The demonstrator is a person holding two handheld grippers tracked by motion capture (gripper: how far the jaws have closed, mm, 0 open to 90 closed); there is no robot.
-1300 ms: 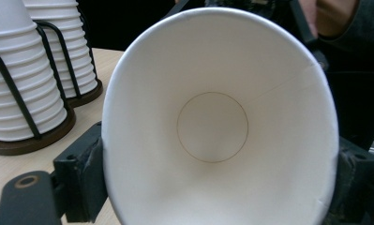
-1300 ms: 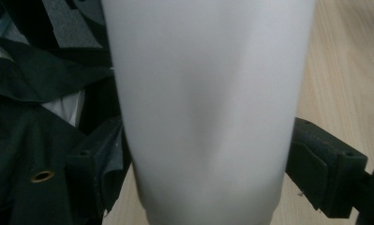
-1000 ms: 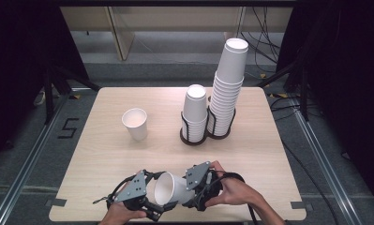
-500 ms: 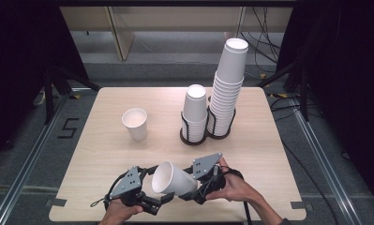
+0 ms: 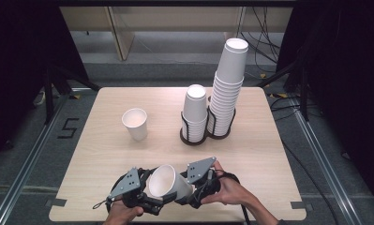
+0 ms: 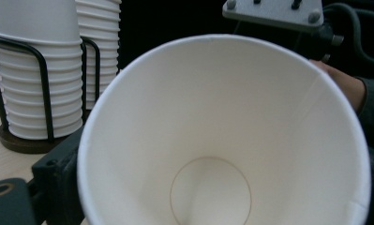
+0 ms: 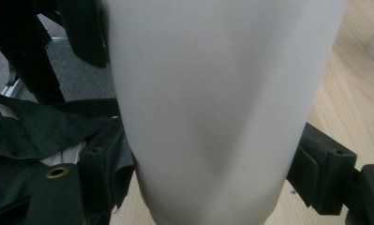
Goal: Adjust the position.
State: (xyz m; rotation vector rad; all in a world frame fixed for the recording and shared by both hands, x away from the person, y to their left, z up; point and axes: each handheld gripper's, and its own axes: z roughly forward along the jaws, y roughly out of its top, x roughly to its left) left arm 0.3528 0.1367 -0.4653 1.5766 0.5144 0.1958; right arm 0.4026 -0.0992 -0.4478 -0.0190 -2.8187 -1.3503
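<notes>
A white paper cup point(image 5: 168, 183) lies tilted between my two grippers near the table's front edge, its mouth turned up and to the left. My right gripper point(image 5: 187, 192) is shut on the cup's body point(image 7: 213, 93); both its jaws press the slightly dented wall, and its midpoint point(image 7: 213, 178) falls on the cup. My left gripper point(image 5: 145, 197) is at the rim end. Its jaws have just been closing with the cup between them, one jaw lying against the outer wall. The cup's open mouth point(image 6: 222, 140) faces the left gripper view.
A single upright paper cup point(image 5: 135, 123) stands left of the middle. A black wire holder point(image 5: 194, 136) carries a short cup stack point(image 5: 194, 110) and a tall one point(image 5: 229, 84) at the back right. The wooden table point(image 5: 269, 154) has bare room between.
The cup has turned from lying level between the grippers to a tilt with its mouth raised toward the upper left. Both hands stay near the front edge.
</notes>
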